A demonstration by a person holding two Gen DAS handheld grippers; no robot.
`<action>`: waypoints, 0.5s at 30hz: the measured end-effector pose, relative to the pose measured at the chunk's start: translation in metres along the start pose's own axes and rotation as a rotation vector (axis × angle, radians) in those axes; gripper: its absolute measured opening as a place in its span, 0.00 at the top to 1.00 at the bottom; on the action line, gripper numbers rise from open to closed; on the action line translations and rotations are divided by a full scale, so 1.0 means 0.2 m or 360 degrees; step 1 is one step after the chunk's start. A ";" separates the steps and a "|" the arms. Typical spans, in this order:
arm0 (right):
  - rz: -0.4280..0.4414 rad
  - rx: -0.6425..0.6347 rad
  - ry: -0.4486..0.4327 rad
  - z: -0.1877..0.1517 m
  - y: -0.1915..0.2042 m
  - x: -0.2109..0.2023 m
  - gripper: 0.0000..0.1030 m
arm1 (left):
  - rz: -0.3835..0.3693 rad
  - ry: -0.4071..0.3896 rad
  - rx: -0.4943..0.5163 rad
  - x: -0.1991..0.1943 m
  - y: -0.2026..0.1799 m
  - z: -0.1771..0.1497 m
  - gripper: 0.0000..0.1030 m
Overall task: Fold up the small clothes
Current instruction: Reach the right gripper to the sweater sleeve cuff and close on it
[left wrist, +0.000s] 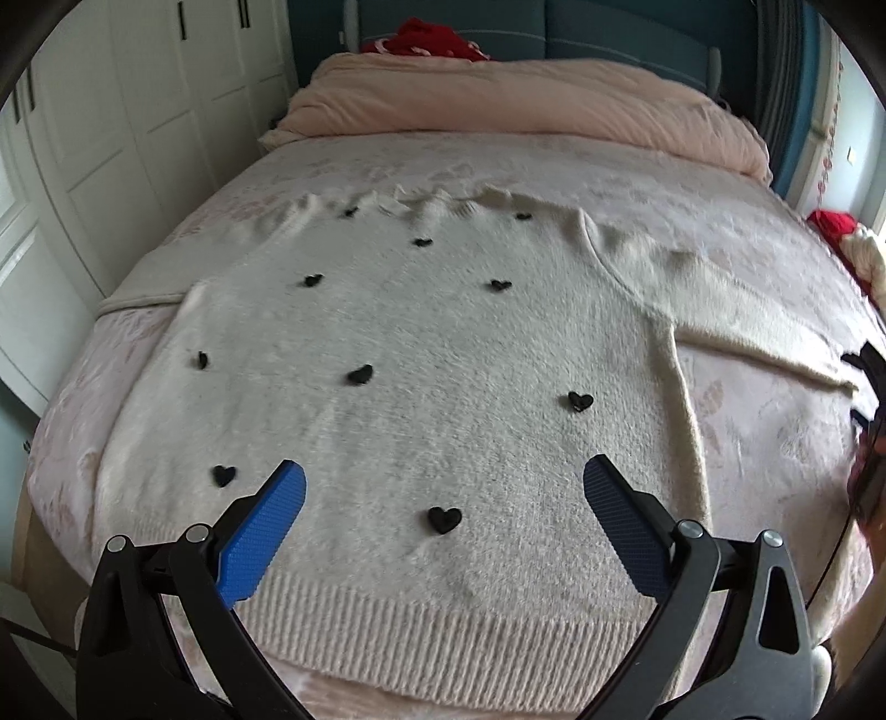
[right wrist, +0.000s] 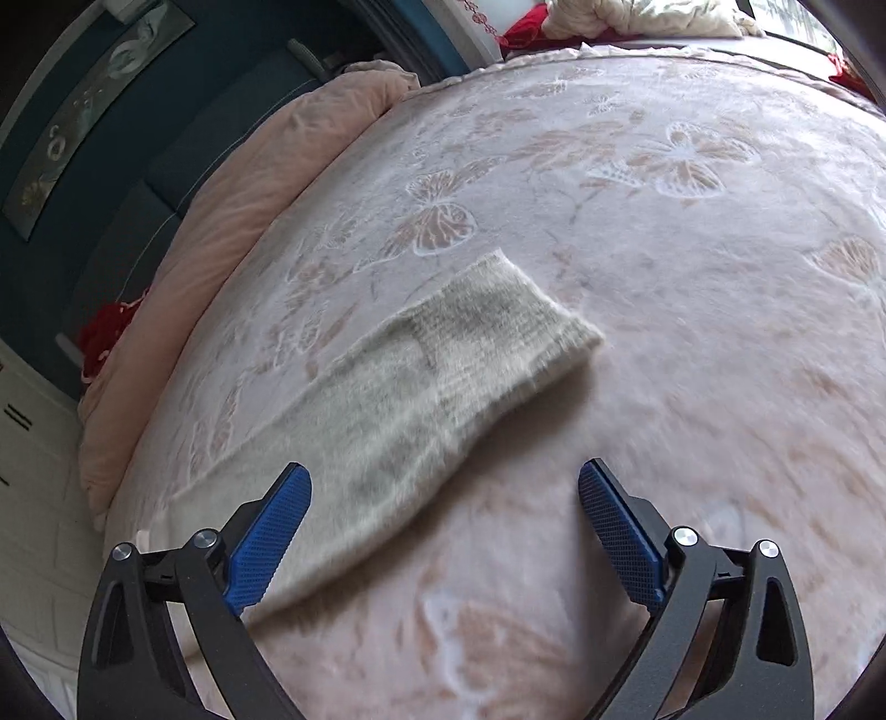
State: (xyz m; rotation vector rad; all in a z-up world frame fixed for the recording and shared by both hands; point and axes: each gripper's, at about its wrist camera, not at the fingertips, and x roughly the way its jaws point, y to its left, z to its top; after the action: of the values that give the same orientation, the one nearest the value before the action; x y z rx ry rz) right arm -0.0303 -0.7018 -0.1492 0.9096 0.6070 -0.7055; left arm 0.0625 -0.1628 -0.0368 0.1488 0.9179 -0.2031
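Nearest the lens in the left wrist view, the left gripper [left wrist: 443, 487] is seen w/ blue pads spread wide apart, nothing clamped; it is held over the ribbed hem [left wrist: 443, 626] of the sweater. Same for the right gripper [right wrist: 446, 487] in the right wrist view: pads apart, nothing held, the left pad [right wrist: 271, 540] overlapping the sleeve edge in view; contact can't be told.

Largest item: bed [left wrist: 747, 399], covered by a pale pink blanket w/ butterfly pattern [right wrist: 686, 160]. A rolled pink duvet [left wrist: 526, 105] is laid across the far end, against a teal headboard [left wrist: 609, 33]. White wardrobe doors [left wrist: 111, 111] are seen to the left of the bed.

The cream fuzzy sweater [left wrist: 443, 332] is spread flat, front up, on the bed, hem toward the camera, neckline at the far side. One sleeve [right wrist: 421, 376] is stretched out to the right, its ribbed cuff [right wrist: 515, 310] lying flat on the blanket.

Red fabric [left wrist: 426, 39] is seen behind the duvet.

Smallest: black hearts dotted over the sweater front, e.g. one [left wrist: 444, 518] btwn the left gripper's pads.
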 end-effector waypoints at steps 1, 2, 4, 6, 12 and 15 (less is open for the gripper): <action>0.0003 -0.0018 -0.0027 0.01 0.02 0.02 0.07 | 0.0010 0.0010 0.0017 0.02 -0.01 0.00 0.05; 0.0011 -0.0024 -0.0038 0.02 0.03 0.03 0.11 | 0.0017 0.0018 0.0028 0.04 -0.02 0.00 0.05; 0.0054 -0.0016 -0.0041 0.04 0.05 0.07 0.26 | 0.0026 0.0031 0.0042 0.06 -0.02 -0.01 0.05; 0.0085 0.0014 -0.0017 0.06 0.06 0.11 0.40 | 0.0032 0.0046 0.0037 0.08 0.00 -0.01 0.05; 0.0221 -0.0020 -0.0067 0.08 0.28 0.03 0.89 | 0.0047 0.0045 -0.0037 0.10 0.13 -0.01 0.05; 0.0434 -0.0167 -0.0117 0.06 0.62 -0.10 0.89 | 0.0054 0.0039 -0.0097 0.10 0.23 -0.01 0.05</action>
State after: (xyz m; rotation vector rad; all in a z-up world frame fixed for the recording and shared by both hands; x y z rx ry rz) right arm 0.0538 -0.6544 -0.0689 0.8456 0.4397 -0.4557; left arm 0.0834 -0.1198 -0.0534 0.1102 0.9444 -0.1419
